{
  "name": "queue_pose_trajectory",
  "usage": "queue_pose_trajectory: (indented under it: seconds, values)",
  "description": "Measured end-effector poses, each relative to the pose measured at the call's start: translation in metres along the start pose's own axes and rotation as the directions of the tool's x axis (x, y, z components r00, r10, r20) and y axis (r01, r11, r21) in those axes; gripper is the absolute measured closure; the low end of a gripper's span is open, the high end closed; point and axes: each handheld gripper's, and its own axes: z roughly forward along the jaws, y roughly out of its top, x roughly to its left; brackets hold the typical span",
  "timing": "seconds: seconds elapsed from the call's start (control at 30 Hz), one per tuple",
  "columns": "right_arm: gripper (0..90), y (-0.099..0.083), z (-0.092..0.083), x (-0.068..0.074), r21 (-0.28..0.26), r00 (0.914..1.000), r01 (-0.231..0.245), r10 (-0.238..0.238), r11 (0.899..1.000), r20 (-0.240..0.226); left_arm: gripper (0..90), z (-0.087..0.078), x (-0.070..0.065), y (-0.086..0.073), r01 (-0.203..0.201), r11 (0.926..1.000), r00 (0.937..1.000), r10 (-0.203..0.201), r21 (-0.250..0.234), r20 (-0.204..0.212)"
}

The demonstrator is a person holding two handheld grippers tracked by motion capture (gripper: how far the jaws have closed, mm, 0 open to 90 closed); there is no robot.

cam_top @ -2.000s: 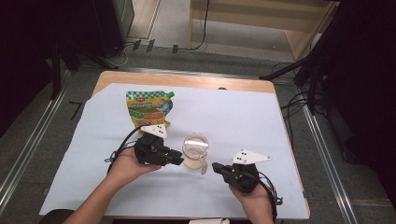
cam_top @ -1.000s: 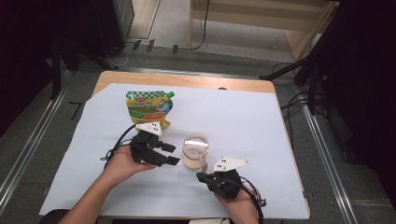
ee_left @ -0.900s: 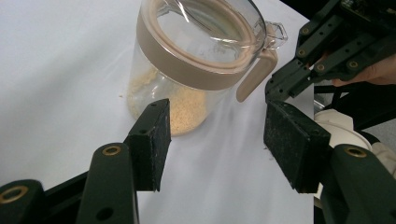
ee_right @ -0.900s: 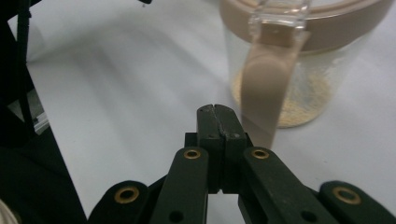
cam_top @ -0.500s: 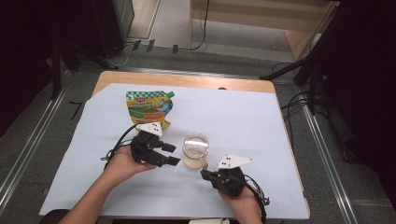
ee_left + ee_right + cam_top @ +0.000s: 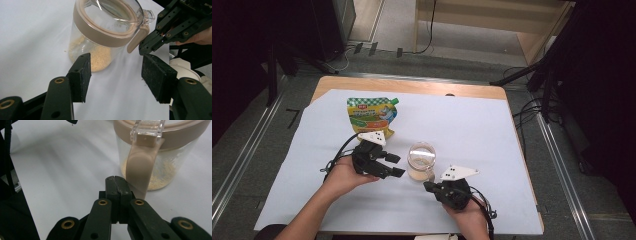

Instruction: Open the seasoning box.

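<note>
- While both hands rest on the white-covered table (image 6: 492, 125), the high view places the clear jar (image 6: 421, 161) near the middle of the sheet, closer to the person's edge than to the far edge. The left claw (image 6: 393, 165) sits just to the jar's left, the right claw (image 6: 428, 186) just below it on the near side. A green-and-yellow pouch (image 6: 371, 116) lies flat behind the left claw, apart from the jar. Open sheet runs wide to the right of the jar and toward the far edge; the near edge lies close behind the right hand.
- As seen in the left gripper view, the left claw (image 6: 115, 75) is released, its pads spread with bare sheet between them and short of the jar (image 6: 100, 37). This view shows the tan rim band, the clear lid and the pale crumbly contents at the bottom. The right claw (image 6: 147, 46) tip touches or nearly touches the tan latch tab (image 6: 136, 38).
- As seen in the right gripper view, the right claw (image 6: 116, 185) is clenched on nothing, pads pressed together, its tip just beside the lower end of the latch tab (image 6: 141, 167); contact cannot be confirmed. The clear clip (image 6: 148, 128) above the tab is plain here.
</note>
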Motion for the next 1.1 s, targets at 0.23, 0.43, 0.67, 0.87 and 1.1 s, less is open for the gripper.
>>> queue_pose_trajectory:
  seconds: [0.23,0.43,0.67,0.87,1.1]
  values:
    - [90.0,-0.001,-0.004,-0.004,0.0,0.9998,-0.016,0.016,1.0,0.012,42.1,-0.001,0.001,0.0,0.013,0.9999,0.9999,-0.013,-0.002,0.005]
    - [90.0,-0.002,-0.008,-0.01,-0.002,0.9991,-0.034,0.034,0.999,0.026,42.1,0.0,0.0,0.0,0.008,1.0,1.0,-0.008,0.001,0.005]
    - [90.0,-0.002,-0.015,-0.021,-0.017,0.9971,-0.058,0.059,0.998,0.048,42.3,0.0,-0.001,0.001,0.0,1.0,1.0,0.0,-0.003,-0.002]
    - [90.0,-0.002,-0.021,-0.029,-0.024,0.9951,-0.068,0.069,0.997,0.071,42.3,0.002,-0.002,0.001,-0.005,1.0,1.0,0.005,-0.003,-0.003]
    - [90.0,0.001,-0.027,-0.038,-0.036,0.9929,-0.077,0.08,0.996,0.088,42.2,0.004,-0.003,0.001,-0.013,0.9999,0.9999,0.013,0.002,0.003]
